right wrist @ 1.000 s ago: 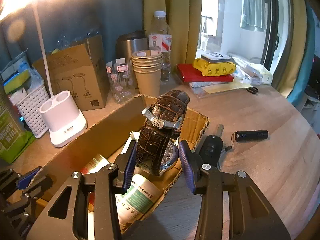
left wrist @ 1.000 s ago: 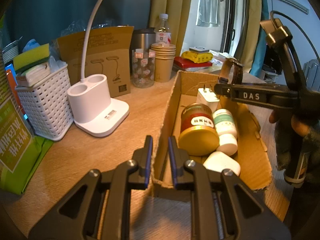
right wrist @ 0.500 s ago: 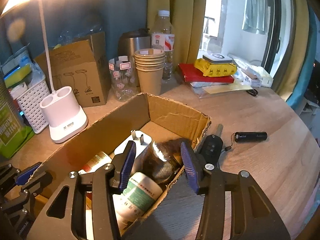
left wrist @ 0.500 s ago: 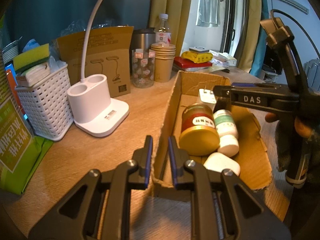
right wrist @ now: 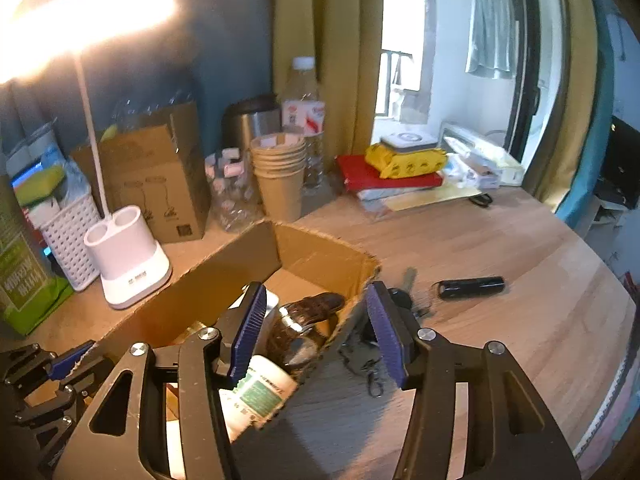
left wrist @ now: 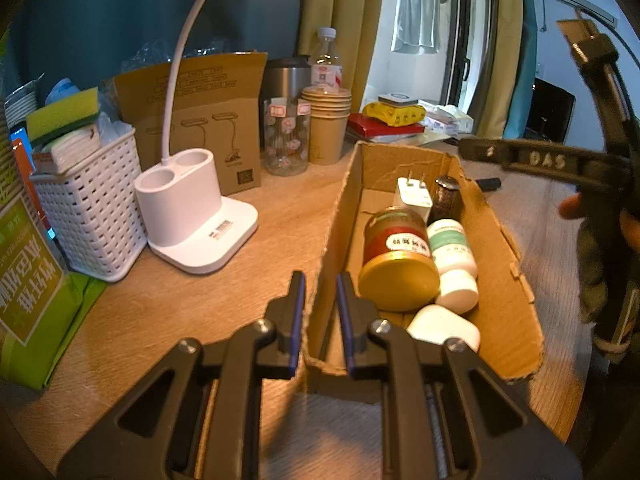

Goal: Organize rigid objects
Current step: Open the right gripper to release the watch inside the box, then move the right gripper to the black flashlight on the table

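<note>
An open cardboard box [left wrist: 500, 264] lies on the wooden table. Inside it are a gold-lidded jar [left wrist: 396, 256], a white pill bottle [left wrist: 454, 256], a white plug [left wrist: 414, 196], a white case [left wrist: 444, 326] and a brown leather watch [left wrist: 446, 200]. My left gripper [left wrist: 321, 316] is shut on the box's near left wall. Above the box's right edge, my right gripper [right wrist: 314, 312] has its jaws opening. Its pads touch nothing, and the watch [right wrist: 304, 320] lies loose below them. A black key [right wrist: 400, 300] and a small black torch [right wrist: 470, 287] lie right of the box [right wrist: 224, 280].
A white lamp base [left wrist: 192, 216], a white basket [left wrist: 92, 208], a printed carton [left wrist: 208, 120], a glass jar [left wrist: 286, 136] and stacked paper cups [left wrist: 328, 128] stand left of and behind the box. A green pack [left wrist: 28, 300] is at the far left. Books [right wrist: 388, 176] lie at the back.
The right gripper released the watch, which dropped into the box. Its jaws widened and it drew up and back. The left gripper kept its hold on the box wall.
</note>
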`<state>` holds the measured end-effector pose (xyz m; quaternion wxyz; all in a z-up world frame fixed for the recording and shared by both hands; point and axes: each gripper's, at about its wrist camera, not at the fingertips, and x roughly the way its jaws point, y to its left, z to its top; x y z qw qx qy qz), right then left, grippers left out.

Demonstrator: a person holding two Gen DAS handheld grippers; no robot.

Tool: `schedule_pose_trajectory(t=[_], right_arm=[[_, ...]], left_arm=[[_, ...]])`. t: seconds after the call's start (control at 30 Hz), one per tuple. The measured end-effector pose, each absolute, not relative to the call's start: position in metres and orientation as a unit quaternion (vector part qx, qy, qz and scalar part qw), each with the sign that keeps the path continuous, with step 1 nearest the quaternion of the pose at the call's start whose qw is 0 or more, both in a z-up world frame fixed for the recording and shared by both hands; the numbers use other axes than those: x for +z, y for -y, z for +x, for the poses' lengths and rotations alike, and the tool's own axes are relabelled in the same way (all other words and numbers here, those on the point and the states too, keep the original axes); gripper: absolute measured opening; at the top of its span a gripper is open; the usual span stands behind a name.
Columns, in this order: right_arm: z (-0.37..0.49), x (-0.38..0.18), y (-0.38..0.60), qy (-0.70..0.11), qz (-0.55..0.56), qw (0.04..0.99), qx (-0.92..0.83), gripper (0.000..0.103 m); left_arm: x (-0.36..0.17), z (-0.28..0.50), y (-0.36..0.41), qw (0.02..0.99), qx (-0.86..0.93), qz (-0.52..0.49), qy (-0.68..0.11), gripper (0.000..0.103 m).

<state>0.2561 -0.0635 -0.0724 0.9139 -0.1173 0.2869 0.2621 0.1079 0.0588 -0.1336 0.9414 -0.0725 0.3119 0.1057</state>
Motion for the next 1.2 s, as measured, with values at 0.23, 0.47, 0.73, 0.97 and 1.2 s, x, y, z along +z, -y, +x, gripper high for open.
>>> schedule_pose_trajectory(t=[0.23,0.47,0.73,0.97,1.2], right_arm=[[0.265,-0.061,0.089,-0.277,-0.098,0.926,0.238,0.065],[0.275,-0.058,0.109,-0.277,-0.086,0.932,0.217,0.065],[0.295,-0.063,0.128,-0.282,-0.088,0.937,0.188,0.065],[0.33,-0.077,0.15,-0.301,-0.083,0.938,0.152,0.065],[0.363,-0.1,0.16,-0.34,-0.046,0.93,0.133,0.065]], left_arm=[[-0.133,0.108,-0.059,0.941,0.106,-0.073,-0.312,0.017],[-0.134,0.108,-0.059,0.942,0.106,-0.072,-0.311,0.017],[-0.134,0.108,-0.058,0.942,0.106,-0.072,-0.312,0.017],[-0.134,0.108,-0.058,0.941,0.106,-0.072,-0.312,0.017],[-0.133,0.108,-0.057,0.941,0.106,-0.072,-0.312,0.017]])
